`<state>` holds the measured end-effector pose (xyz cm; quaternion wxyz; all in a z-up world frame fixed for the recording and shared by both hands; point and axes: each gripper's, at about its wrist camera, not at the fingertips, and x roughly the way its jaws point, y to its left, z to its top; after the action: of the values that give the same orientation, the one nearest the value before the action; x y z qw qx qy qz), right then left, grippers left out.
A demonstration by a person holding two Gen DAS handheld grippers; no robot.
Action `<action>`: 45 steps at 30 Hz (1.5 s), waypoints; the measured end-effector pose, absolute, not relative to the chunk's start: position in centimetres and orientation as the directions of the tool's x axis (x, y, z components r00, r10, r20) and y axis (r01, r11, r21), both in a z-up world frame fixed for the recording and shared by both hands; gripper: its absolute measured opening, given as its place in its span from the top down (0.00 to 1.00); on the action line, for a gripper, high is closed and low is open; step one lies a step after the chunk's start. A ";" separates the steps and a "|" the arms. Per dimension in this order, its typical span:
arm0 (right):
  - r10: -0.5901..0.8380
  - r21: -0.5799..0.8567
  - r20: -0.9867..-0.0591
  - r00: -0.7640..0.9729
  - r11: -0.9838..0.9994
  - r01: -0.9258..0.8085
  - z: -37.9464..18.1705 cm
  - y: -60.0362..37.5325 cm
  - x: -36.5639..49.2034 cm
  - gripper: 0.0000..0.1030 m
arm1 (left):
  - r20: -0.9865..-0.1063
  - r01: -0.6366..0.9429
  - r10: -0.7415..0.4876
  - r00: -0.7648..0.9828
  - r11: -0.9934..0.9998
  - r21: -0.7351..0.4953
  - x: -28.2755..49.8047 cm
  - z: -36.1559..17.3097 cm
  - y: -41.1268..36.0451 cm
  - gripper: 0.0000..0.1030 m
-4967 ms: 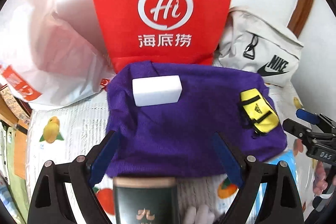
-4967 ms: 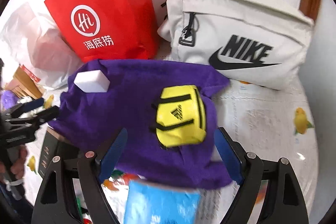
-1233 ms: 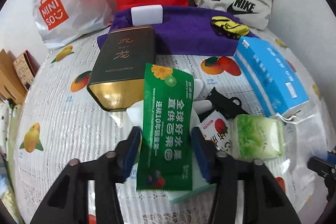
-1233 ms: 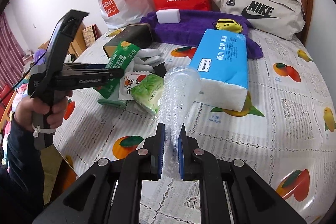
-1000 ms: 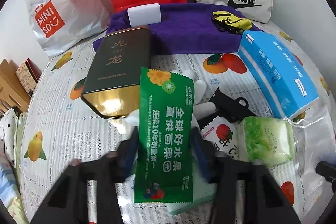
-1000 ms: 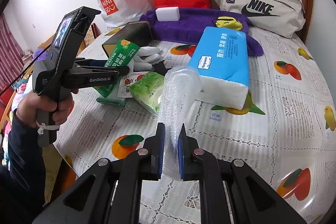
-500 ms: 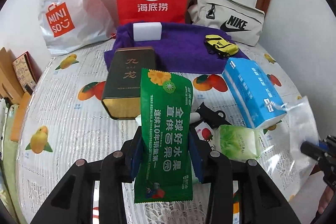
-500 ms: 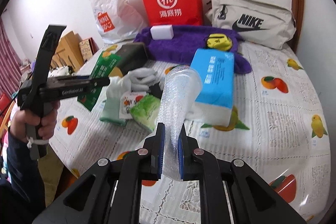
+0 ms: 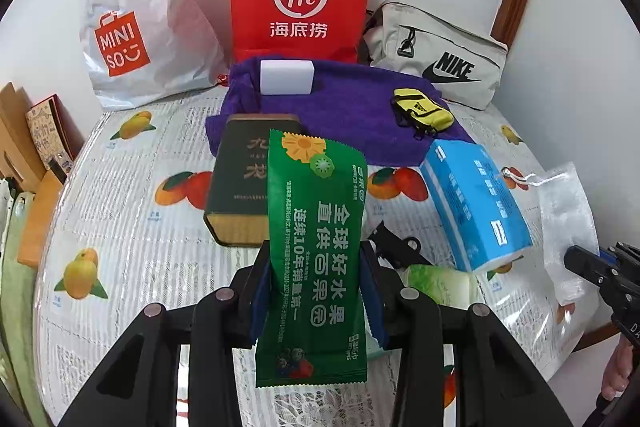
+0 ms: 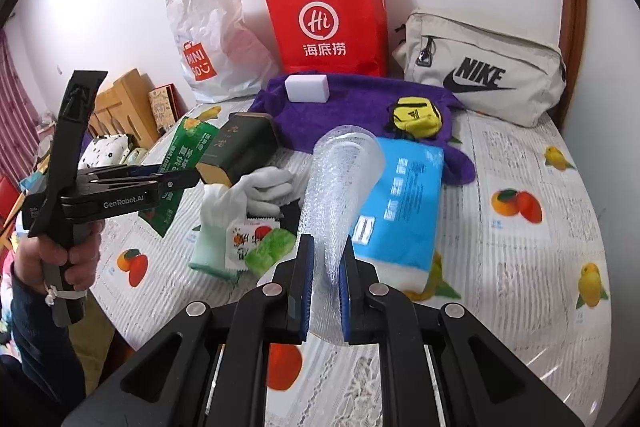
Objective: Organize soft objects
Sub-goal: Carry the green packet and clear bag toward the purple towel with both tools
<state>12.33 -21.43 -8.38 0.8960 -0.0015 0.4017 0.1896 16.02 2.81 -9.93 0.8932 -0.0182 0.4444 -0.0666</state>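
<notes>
Nearest, the left gripper (image 9: 316,291) has its jaws clamped on a green wet-wipe pack (image 9: 316,251), which stands up between them, clear of the table (image 9: 120,227). The right gripper (image 10: 324,291) has its jaws pressed together on a clear bubble-wrap pouch (image 10: 340,187) that rises ahead of them. Just beyond those jaws lie a blue tissue pack (image 10: 404,211) and white gloves (image 10: 264,187). Farther ahead, a purple towel (image 10: 360,107) carries a white sponge (image 10: 307,87) and a small yellow bag (image 10: 416,117).
</notes>
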 end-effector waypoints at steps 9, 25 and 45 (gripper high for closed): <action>0.342 0.144 -0.721 0.603 0.925 -0.353 -7.5 -20.5 15.9 0.89 | -0.792 0.097 -0.147 0.592 0.989 -0.110 19.0 -8.9 3.5 0.63; 0.318 0.156 -0.731 0.604 0.939 -0.306 -7.4 -20.7 25.3 0.89 | -0.797 0.088 -0.145 0.586 0.989 -0.115 27.2 -7.9 3.9 0.63; 0.269 0.157 -0.792 0.547 0.957 -0.244 -11.4 -19.9 36.0 0.89 | -0.840 0.071 -0.145 0.524 0.989 -0.126 38.0 -11.0 3.8 0.63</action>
<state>36.01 -19.86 -11.38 0.8794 0.0138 0.4528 0.1461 38.02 3.80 -11.01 0.8720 -0.0381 0.4841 -0.0618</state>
